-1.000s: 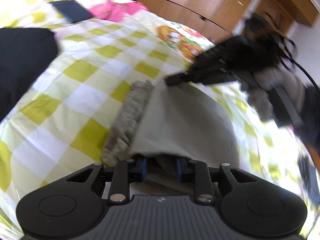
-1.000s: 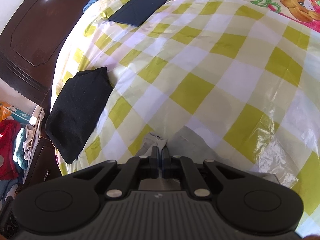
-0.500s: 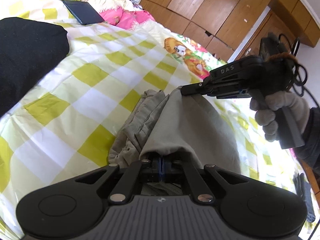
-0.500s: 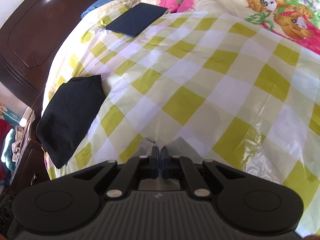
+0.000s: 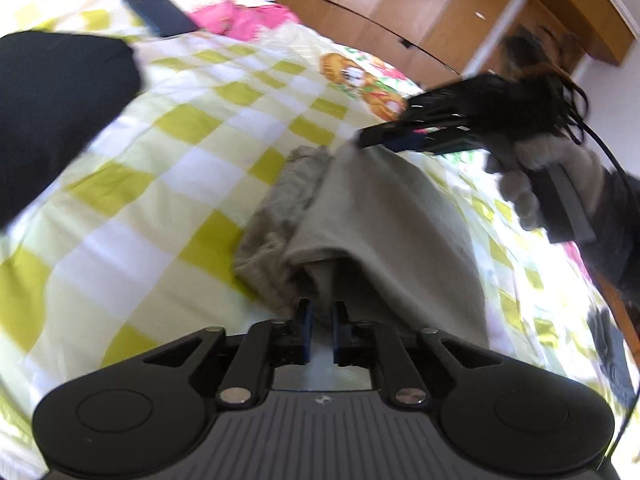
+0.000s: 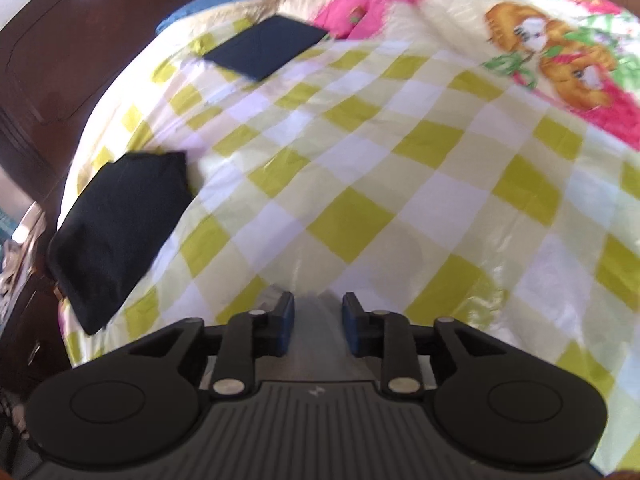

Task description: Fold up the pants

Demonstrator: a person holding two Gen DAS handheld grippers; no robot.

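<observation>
The grey pants lie folded on the yellow-checked bed cover, with the gathered waistband on their left side. My left gripper is open at the near edge of the pants, with cloth lying just between and beyond its blue pads. My right gripper is open at the far corner of the pants; a sliver of grey cloth shows between its jaws. It also shows in the left wrist view, held by a gloved hand.
A black folded garment lies on the bed's left edge, and it shows large in the left wrist view. A dark flat item lies farther up the bed. Wooden cabinets stand behind. A dark headboard is at the left.
Both grippers were shut on the pants half a second ago and have now opened, letting go of the cloth. The pants rest on the bed.
</observation>
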